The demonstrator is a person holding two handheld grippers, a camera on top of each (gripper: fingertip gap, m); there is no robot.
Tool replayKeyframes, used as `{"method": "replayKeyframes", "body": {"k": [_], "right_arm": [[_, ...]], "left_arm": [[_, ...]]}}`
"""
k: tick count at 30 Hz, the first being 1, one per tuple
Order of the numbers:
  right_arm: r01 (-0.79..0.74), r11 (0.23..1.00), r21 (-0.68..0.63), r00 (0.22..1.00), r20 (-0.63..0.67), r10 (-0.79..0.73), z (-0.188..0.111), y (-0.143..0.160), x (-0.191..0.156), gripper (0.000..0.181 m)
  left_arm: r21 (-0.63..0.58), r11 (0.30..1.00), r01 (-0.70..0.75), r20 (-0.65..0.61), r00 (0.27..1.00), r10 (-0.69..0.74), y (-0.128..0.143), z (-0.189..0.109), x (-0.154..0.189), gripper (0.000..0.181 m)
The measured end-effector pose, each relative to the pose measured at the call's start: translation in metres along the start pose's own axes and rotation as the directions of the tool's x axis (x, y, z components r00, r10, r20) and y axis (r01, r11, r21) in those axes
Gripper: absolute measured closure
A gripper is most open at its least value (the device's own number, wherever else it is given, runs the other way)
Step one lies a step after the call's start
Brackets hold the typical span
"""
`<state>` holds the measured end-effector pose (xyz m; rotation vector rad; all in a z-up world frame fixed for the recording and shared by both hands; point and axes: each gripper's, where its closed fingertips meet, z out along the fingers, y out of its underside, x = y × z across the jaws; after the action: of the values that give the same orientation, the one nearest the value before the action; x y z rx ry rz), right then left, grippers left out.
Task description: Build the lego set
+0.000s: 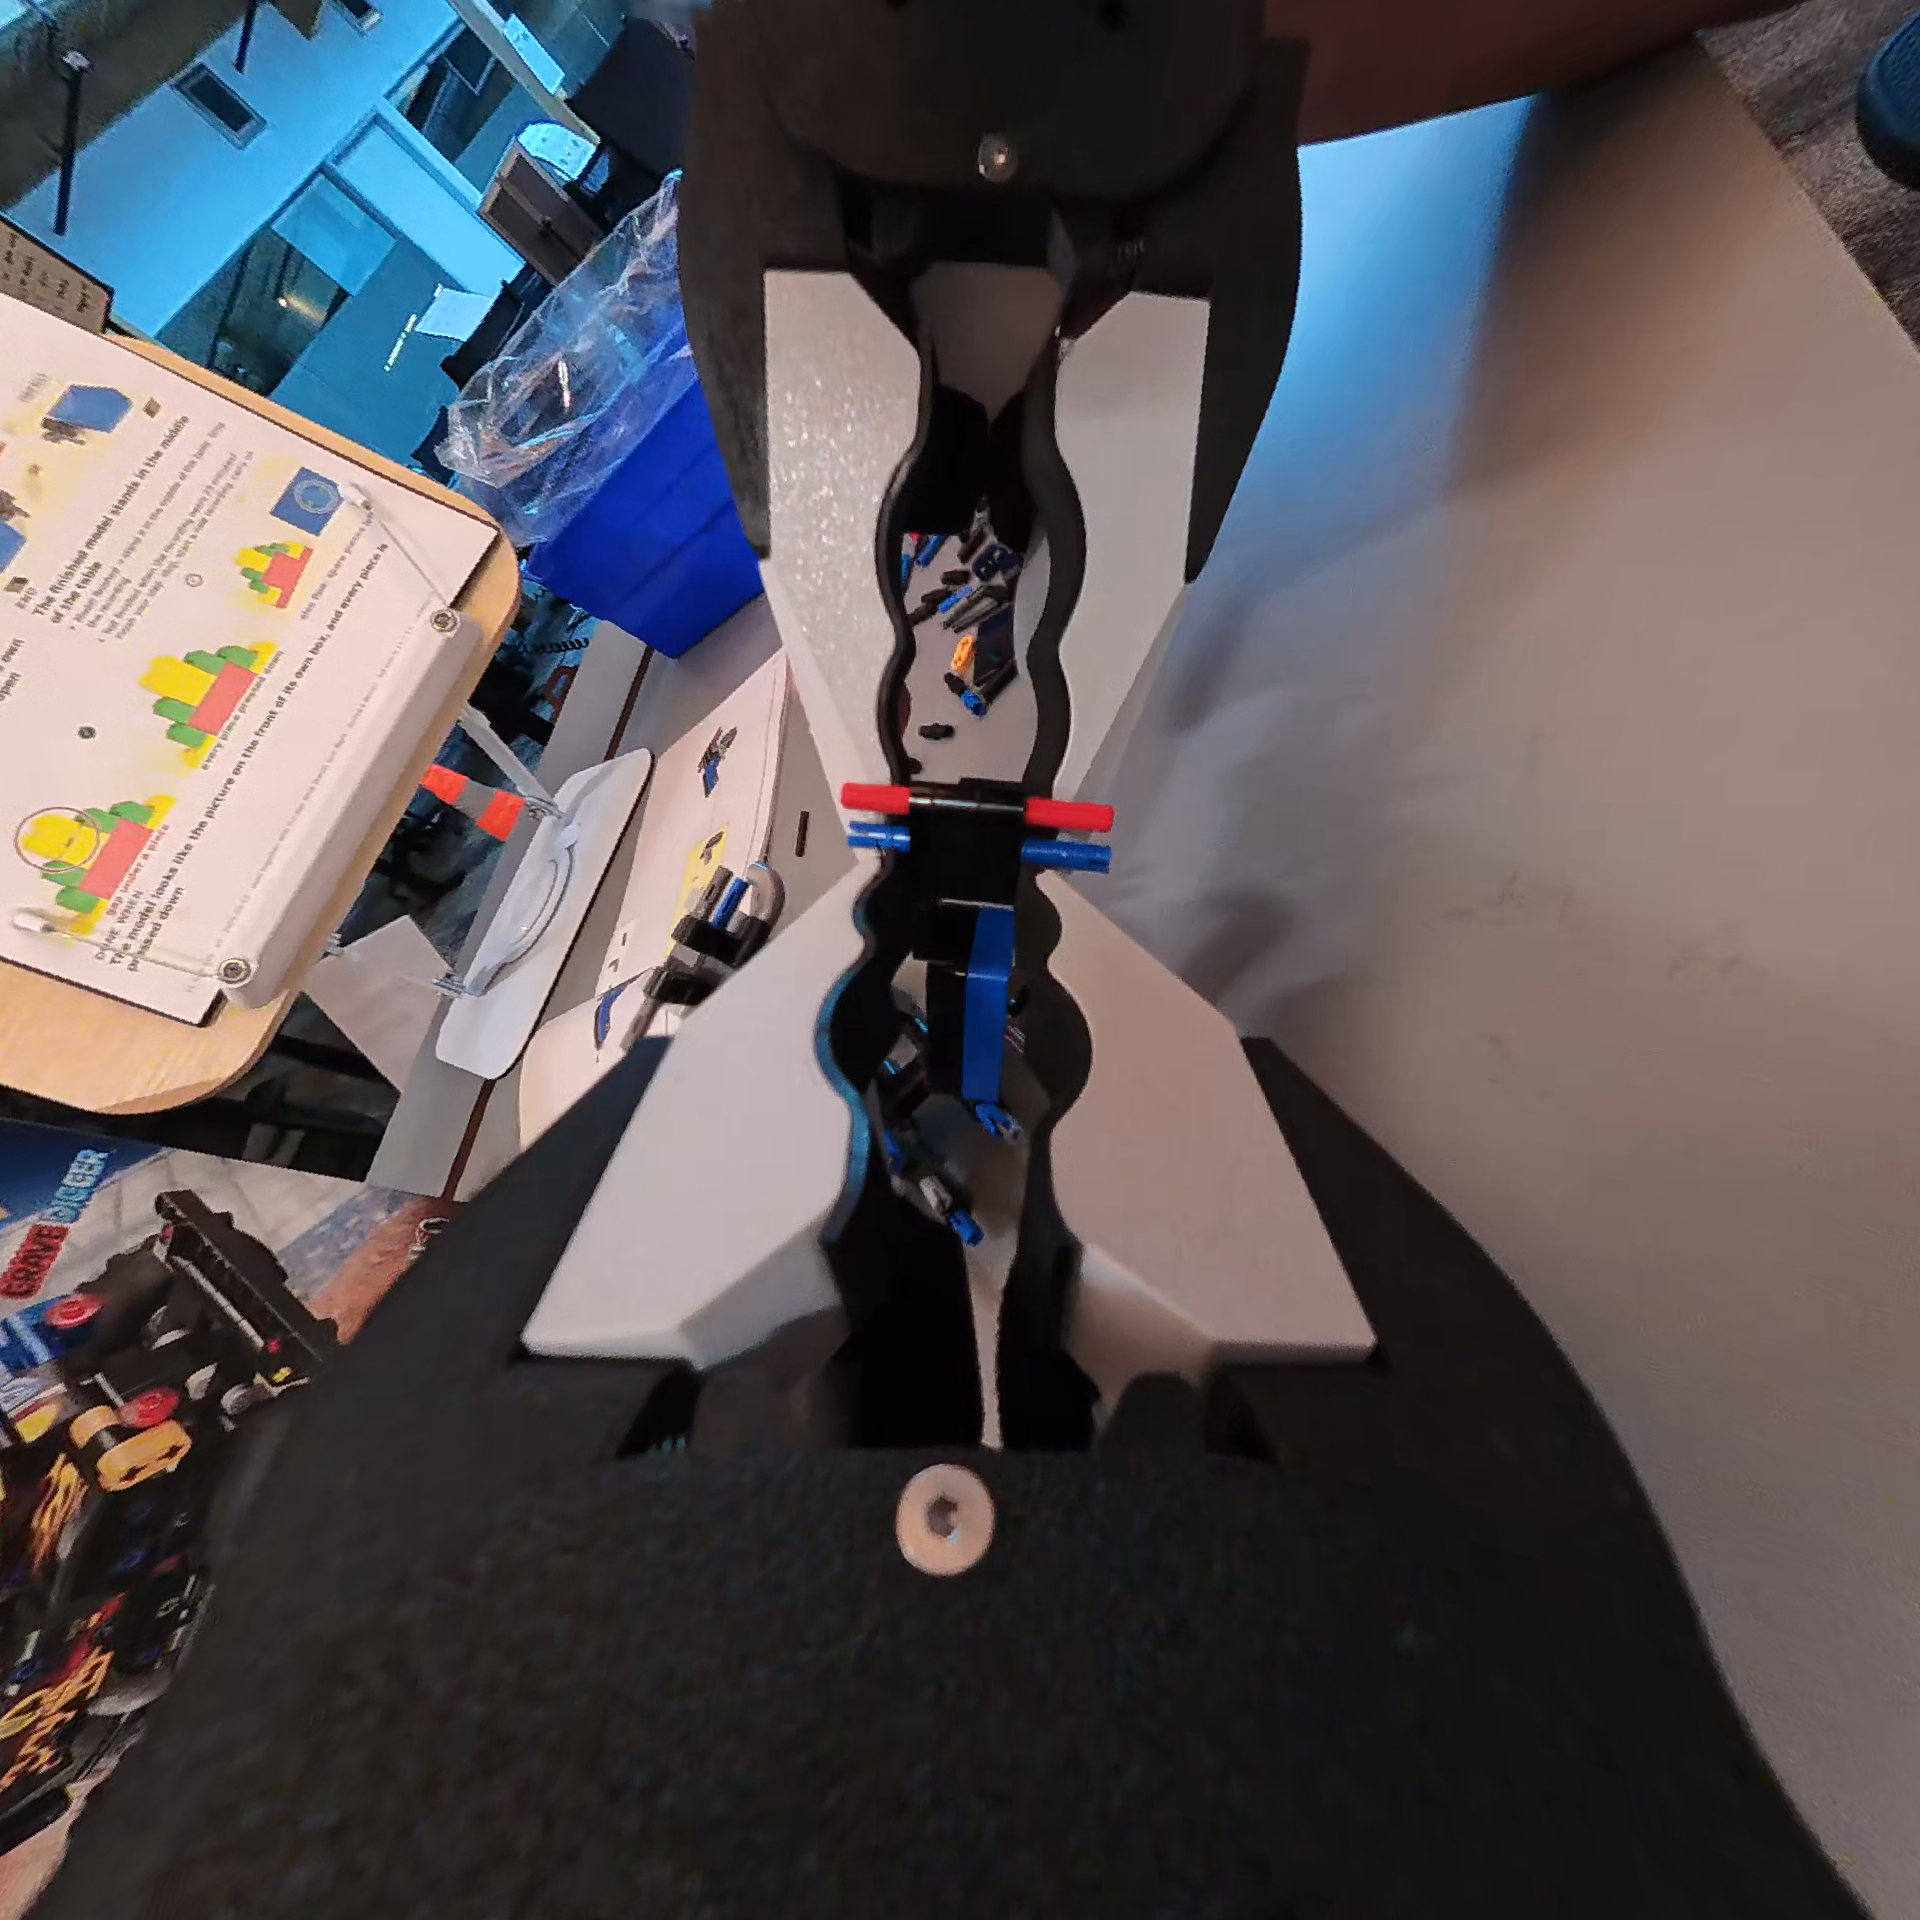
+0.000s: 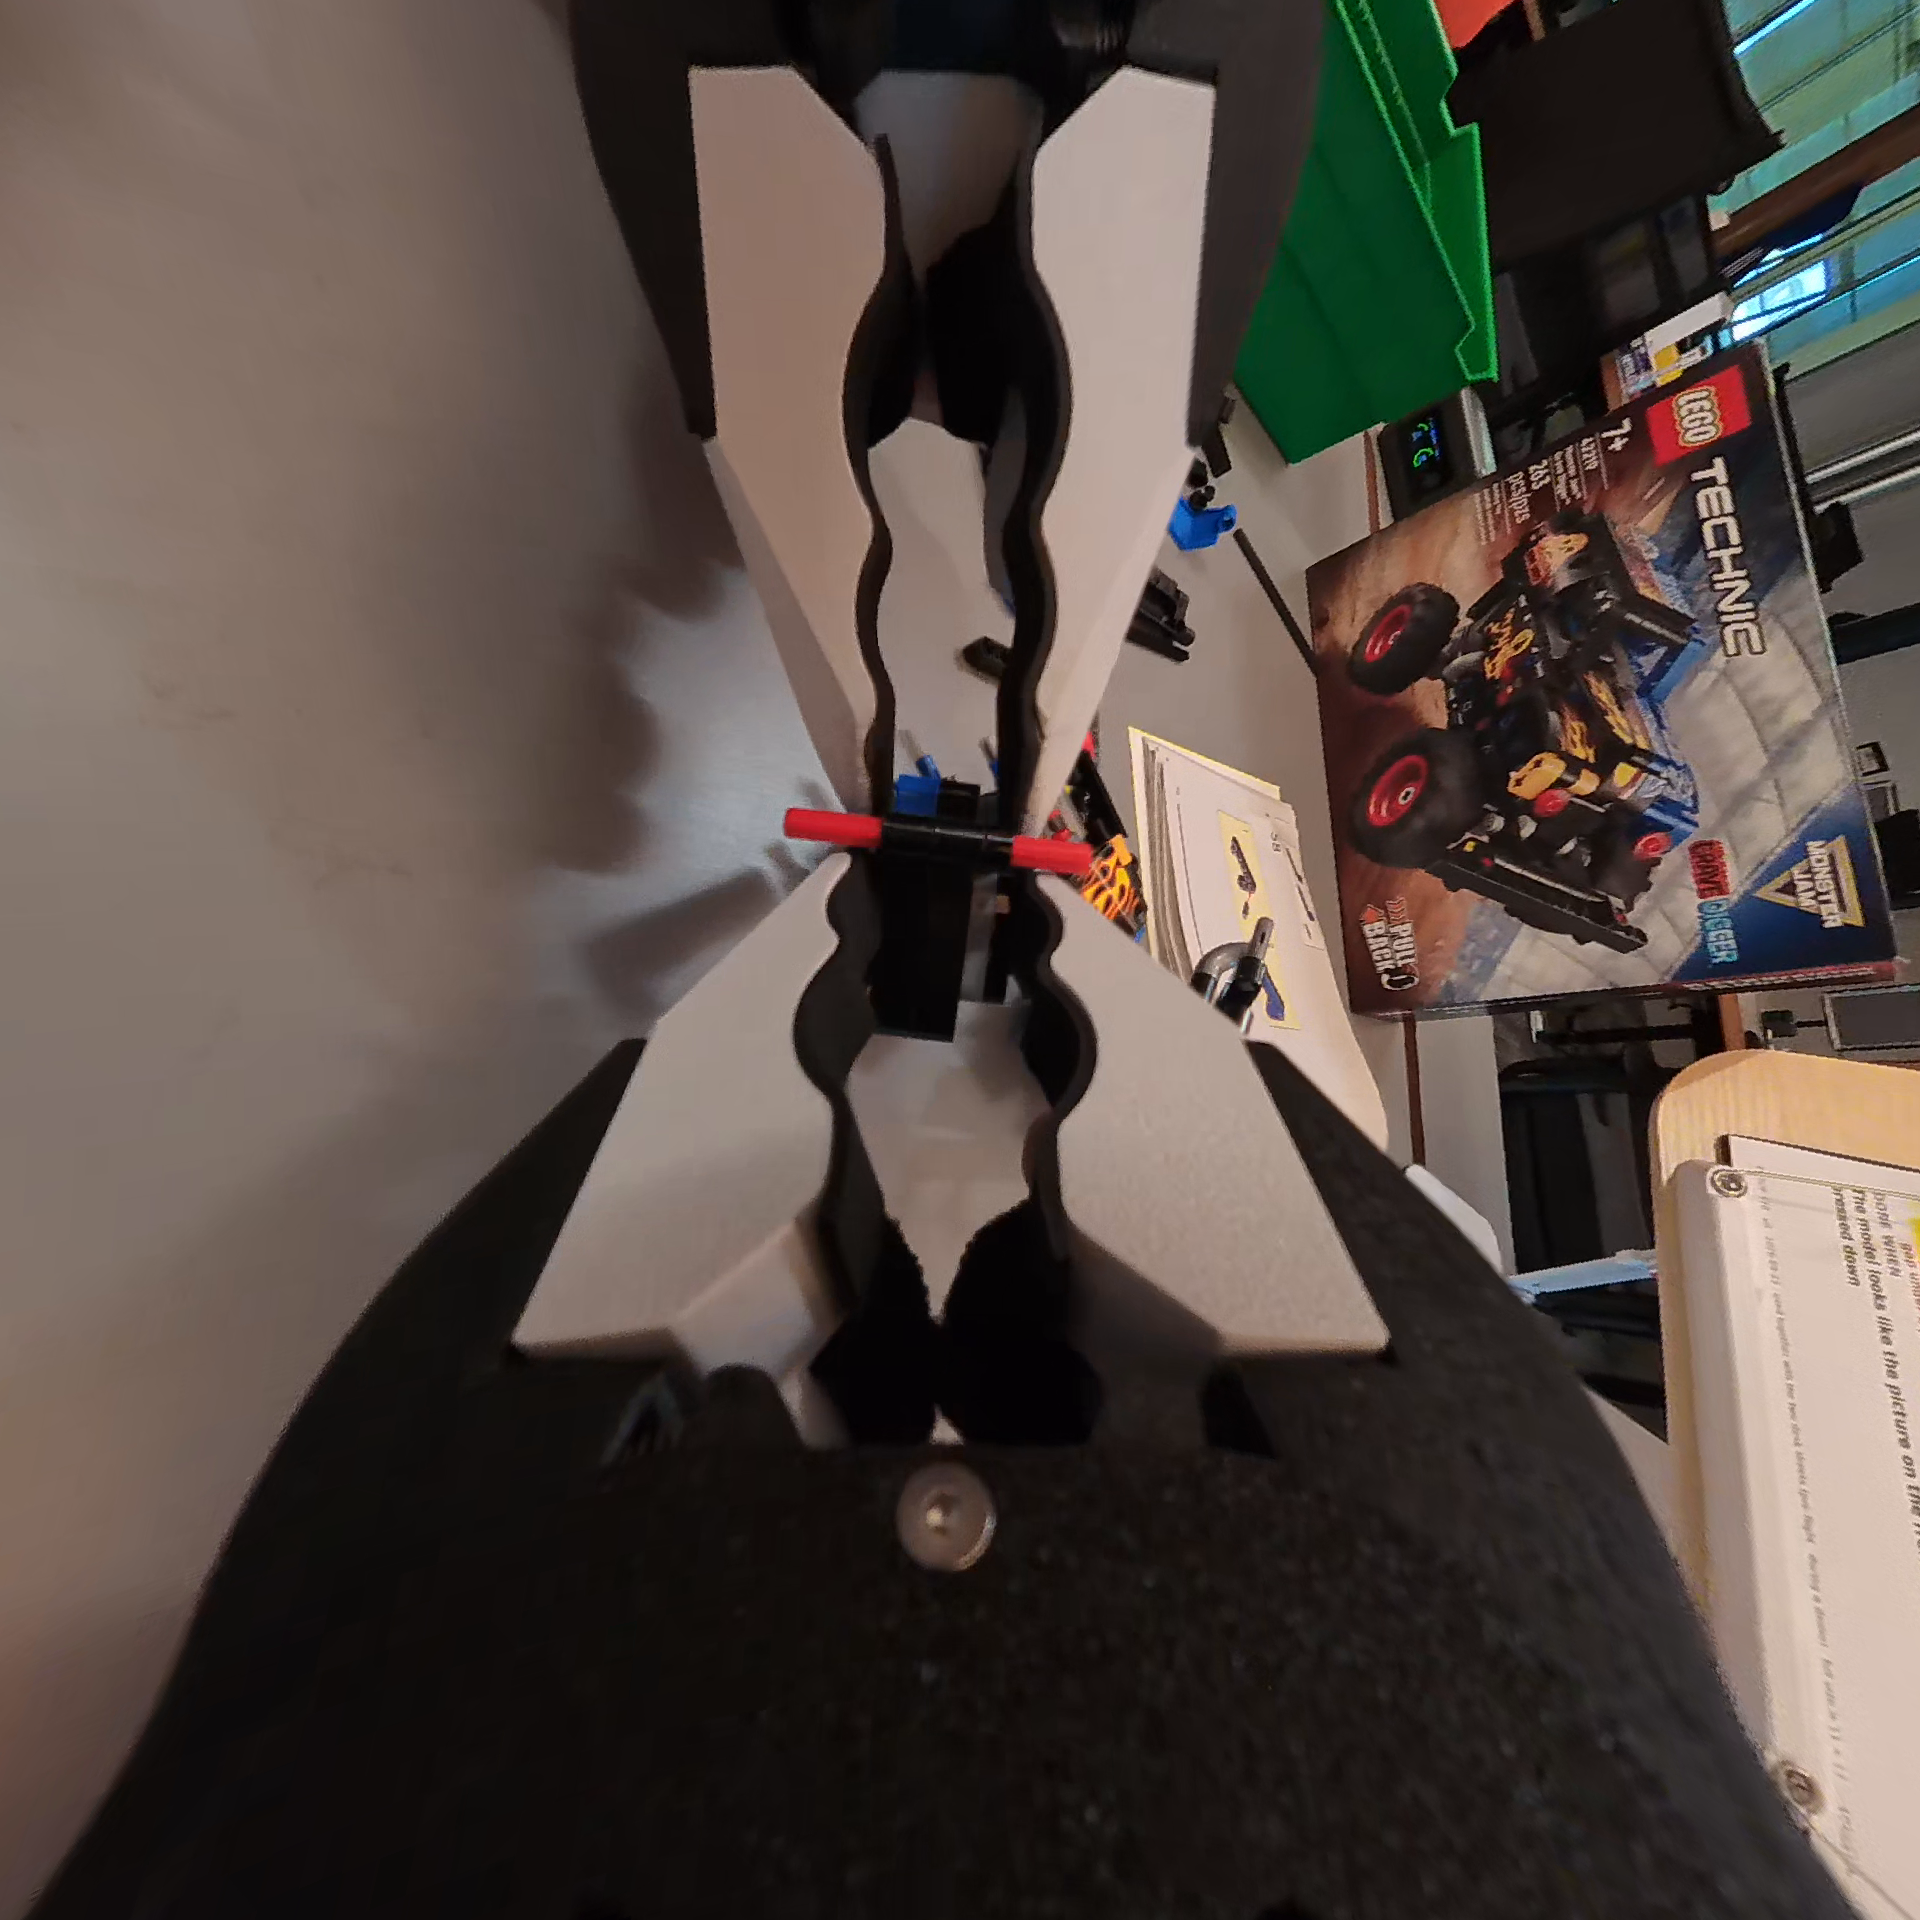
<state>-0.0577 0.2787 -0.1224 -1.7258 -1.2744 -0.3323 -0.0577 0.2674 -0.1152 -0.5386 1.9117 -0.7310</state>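
Observation:
A small lego sub-assembly [image 1: 961, 862] is a black block with a red axle [image 1: 873, 798] through its top, blue pins at the sides and a blue beam [image 1: 987, 997] pointing back toward the camera. My left gripper [image 1: 961, 883] is shut on the block. My right gripper [image 1: 966, 774] comes in from the opposite side, tip to tip, and closes on the same piece at the axle. In the right wrist view the black block [image 2: 920, 935] sits between the right gripper's [image 2: 940, 883] fingers, with the left gripper [image 2: 945, 790] facing it. The piece is held above the white table [image 1: 1558, 831].
Loose small lego pieces [image 1: 971, 613] lie on the table behind the grippers. The lego box [image 2: 1590, 707] stands at the side, with an open instruction booklet [image 2: 1226, 831] beside it. A printed card on a wooden stand [image 1: 208, 675], a blue bin [image 1: 644, 540] and a green bin [image 2: 1361, 239] are nearby. Less than 4 cm separates the two grippers' tips.

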Motion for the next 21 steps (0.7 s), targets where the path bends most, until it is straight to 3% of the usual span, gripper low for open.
{"method": "replayKeyframes", "body": {"k": [6, 12, 21], "right_arm": [[-0.016, 1.000, -0.002, 1.000, 0.009, 0.017, 0.002, 0.001, -0.001, 0.156], [-0.156, 0.987, 0.046, 0.988, 0.009, 0.156, -0.003, -0.004, 0.009, 0.154], [-0.078, 0.997, -0.012, 0.997, -0.019, 0.077, -0.001, 0.004, 0.006, 0.156]], "left_arm": [[-0.007, 1.000, 0.027, -0.005, 1.000, -0.027, 0.002, 0.001, -0.001, 0.164], [0.049, 0.988, 0.145, -0.023, 0.989, -0.144, -0.005, -0.004, -0.010, 0.164], [0.034, 0.996, 0.083, -0.011, 0.997, -0.082, -0.003, -0.003, -0.007, 0.163]]}}
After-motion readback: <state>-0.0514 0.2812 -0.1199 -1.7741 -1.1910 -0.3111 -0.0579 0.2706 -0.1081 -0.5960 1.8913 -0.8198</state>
